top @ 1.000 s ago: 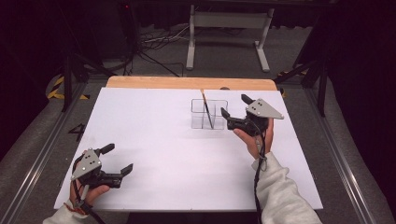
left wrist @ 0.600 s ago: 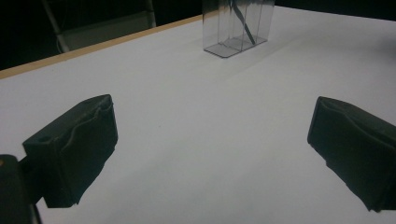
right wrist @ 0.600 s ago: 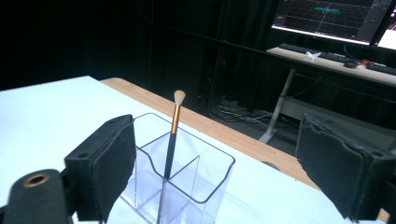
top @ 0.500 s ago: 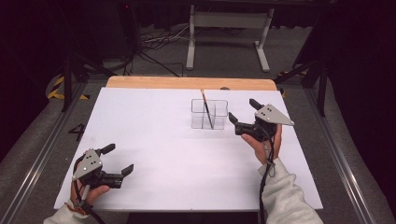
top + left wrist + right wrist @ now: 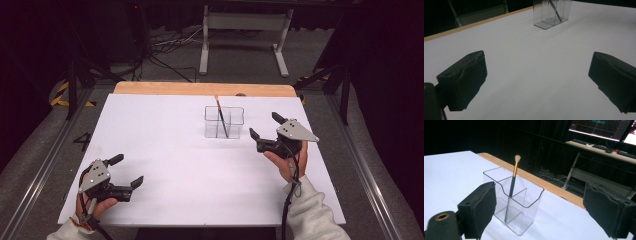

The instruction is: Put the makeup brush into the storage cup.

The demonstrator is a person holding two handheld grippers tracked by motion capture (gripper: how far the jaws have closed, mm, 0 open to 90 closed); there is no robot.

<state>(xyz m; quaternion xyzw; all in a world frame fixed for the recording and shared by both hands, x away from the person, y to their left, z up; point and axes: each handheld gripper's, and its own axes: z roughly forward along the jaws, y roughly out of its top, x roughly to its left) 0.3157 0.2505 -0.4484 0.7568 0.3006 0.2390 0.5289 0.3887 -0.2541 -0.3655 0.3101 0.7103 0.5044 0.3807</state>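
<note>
A clear plastic holder [image 5: 224,122] [image 5: 513,206] [image 5: 552,12] with an inner divider stands on the white table, right of centre toward the back. A makeup brush [image 5: 220,115] [image 5: 512,182] with a dark handle, gold ferrule and pale tip leans upright inside it. My right gripper [image 5: 264,126] [image 5: 539,212] is open with nothing between its jaws, held just right of the holder and pointed at it. My left gripper [image 5: 126,171] [image 5: 537,82] rests open at the near left corner, far from the holder.
The white sheet [image 5: 170,150] covers a wooden table whose far edge [image 5: 200,89] shows. A metal stand [image 5: 242,35] and cables lie on the floor beyond. Monitors and a desk [image 5: 604,135] appear in the right gripper view.
My right gripper has drawn back from the holder, moving right and toward the near side. The left gripper has stayed where it was.
</note>
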